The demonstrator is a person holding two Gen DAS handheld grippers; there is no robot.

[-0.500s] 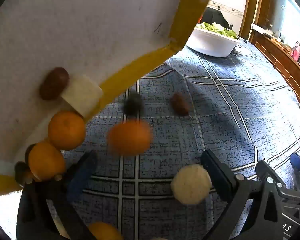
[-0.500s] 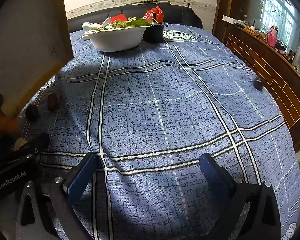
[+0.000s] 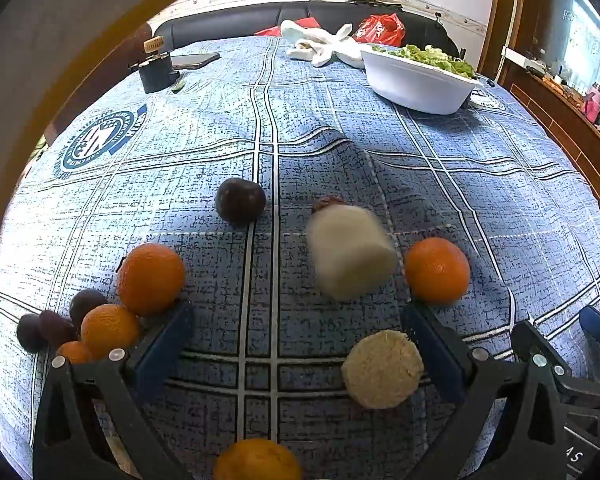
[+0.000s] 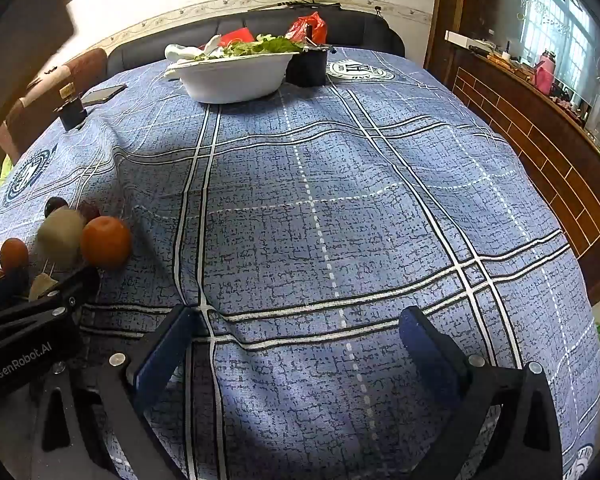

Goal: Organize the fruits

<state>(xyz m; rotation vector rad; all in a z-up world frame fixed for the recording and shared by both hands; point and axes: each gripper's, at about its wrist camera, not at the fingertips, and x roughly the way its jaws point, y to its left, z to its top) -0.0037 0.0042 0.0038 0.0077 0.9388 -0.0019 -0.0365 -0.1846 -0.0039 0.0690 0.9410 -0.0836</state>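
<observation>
Blue plaid tablecloth (image 3: 340,152), rumpled into a ridge at 12 o'clock of the fruit spread. White bowl (image 3: 416,84) of greens at 1 o'clock far back, white cloth (image 3: 320,46) behind it, small black box (image 3: 156,72) and phone (image 3: 194,60) at 11 o'clock. Nothing of that blocks the fruit.

Left gripper (image 3: 296,344): fingers spread fully wide, holding nothing. Between them only bare cloth; rough beige ball (image 3: 382,370) sits just inside the right finger, at 4 o'clock. Blurred white cylinder (image 3: 350,256) at 1 o'clock ahead, orange (image 3: 438,270) just beyond the right fingertip. Dark plum (image 3: 240,201) at 12 o'clock, apart. Another orange (image 3: 151,278) touches the left fingertip at 10 o'clock; cluster of oranges and plums (image 3: 80,326) outside it at 9 o'clock. One more orange (image 3: 256,460) at 6 o'clock, bottom edge.

Right gripper (image 4: 296,336): fully open, empty, over bare cloth. Fruit lies well off at 9–10 o'clock.
</observation>
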